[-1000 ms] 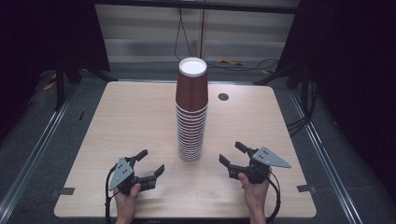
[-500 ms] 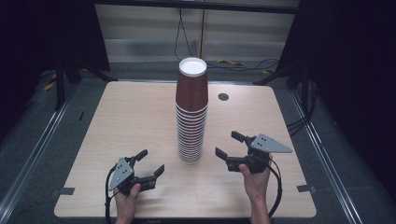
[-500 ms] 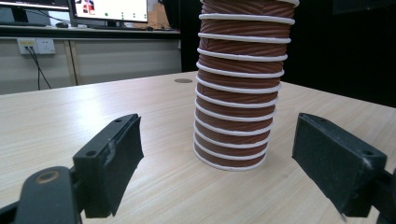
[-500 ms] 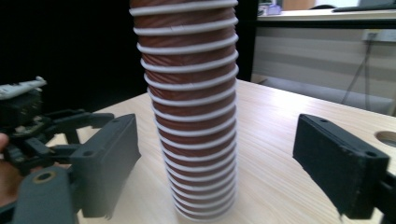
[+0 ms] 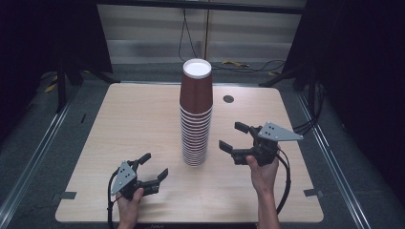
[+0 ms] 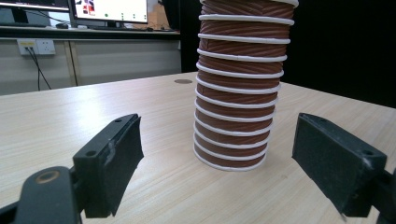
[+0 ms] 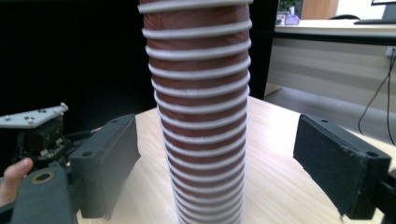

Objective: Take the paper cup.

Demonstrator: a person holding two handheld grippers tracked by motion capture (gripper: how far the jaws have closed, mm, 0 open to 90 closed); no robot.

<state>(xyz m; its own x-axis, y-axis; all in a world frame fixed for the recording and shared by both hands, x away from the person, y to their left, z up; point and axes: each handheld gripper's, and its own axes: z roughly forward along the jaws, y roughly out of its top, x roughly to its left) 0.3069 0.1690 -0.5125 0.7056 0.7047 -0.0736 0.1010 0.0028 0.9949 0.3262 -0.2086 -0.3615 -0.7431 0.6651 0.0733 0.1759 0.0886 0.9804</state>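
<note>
A tall stack of brown paper cups with white rims stands upright mid-table, the top cup's white inside showing. My left gripper rests low near the front left, open and empty, aimed at the stack's base; its jaws stand wide apart, well short of the cups. My right gripper hovers above the table to the right of the stack, open, with nothing between its jaws. In the right gripper view the stack stands close ahead, framed by the two pads without touching them.
The light wooden table has a small round dark grommet behind the stack. Dark floor and metal rails surround the table. In the right gripper view, the other gripper and a fingertip appear far left.
The right gripper has risen off the table and edged toward the cup stack. The left gripper and the stack have stayed put.
</note>
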